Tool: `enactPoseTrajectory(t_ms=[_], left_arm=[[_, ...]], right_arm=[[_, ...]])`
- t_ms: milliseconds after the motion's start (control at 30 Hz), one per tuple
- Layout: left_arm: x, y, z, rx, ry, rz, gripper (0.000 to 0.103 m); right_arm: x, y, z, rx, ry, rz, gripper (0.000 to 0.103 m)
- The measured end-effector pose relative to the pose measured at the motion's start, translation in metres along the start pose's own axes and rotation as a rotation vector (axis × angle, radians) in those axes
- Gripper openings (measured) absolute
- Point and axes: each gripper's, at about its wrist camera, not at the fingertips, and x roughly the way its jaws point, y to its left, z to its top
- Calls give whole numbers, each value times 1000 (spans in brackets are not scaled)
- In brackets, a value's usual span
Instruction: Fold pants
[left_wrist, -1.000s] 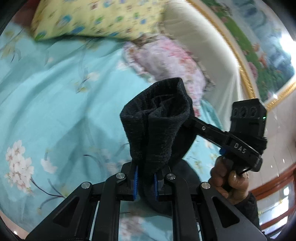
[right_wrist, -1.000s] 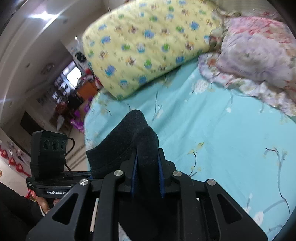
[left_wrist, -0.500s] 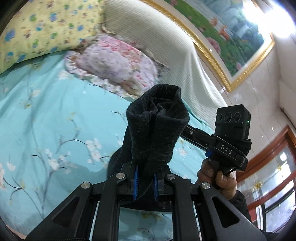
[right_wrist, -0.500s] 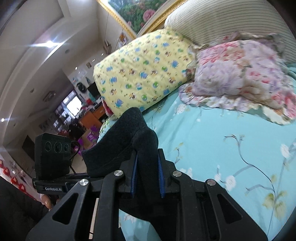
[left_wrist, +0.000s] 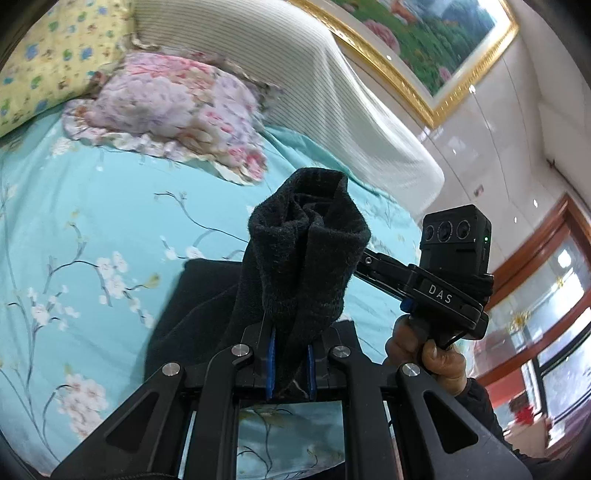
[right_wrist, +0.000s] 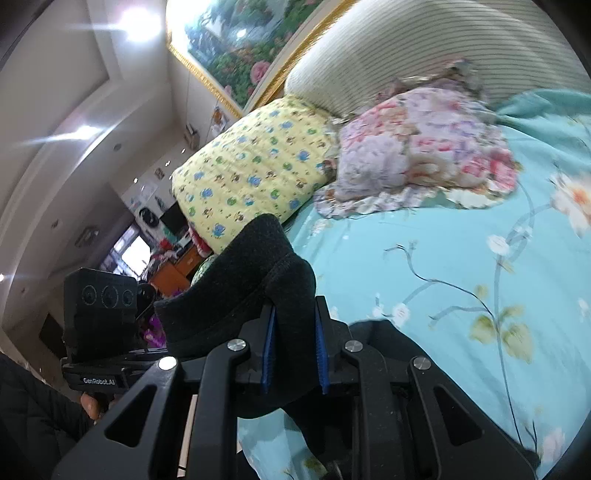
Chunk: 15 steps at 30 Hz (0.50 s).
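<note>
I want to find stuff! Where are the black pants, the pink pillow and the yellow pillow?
black pants (left_wrist: 303, 258), left wrist view, bunched cloth above the jaws
pink pillow (left_wrist: 173, 110), left wrist view, middle
yellow pillow (right_wrist: 255, 170), right wrist view, middle

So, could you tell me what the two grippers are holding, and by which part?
Both grip the black pants: the left gripper and right gripper each pinch a bunched edge.

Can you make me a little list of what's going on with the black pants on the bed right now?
thing being folded: black pants
left gripper: jaws clamped on a bunch of the pants
right gripper: jaws clamped on another bunch of the pants
rest of the pants: hangs down onto the bed
surface: turquoise flowered sheet
pillows: pink flowered pillow beside yellow pillow
wall: gold-framed painting
</note>
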Motion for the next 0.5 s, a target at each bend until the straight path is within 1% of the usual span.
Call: enactPoseTrajectory(t_ms=[233,500], left_arm=[[36,-35,-13,78,68,1,12],[77,-68,-29,179,127,32,12]], right_arm=[[-37,-31,-28,82,-65,-24,20],[-68,-63,-58,173,-128,-51,20]])
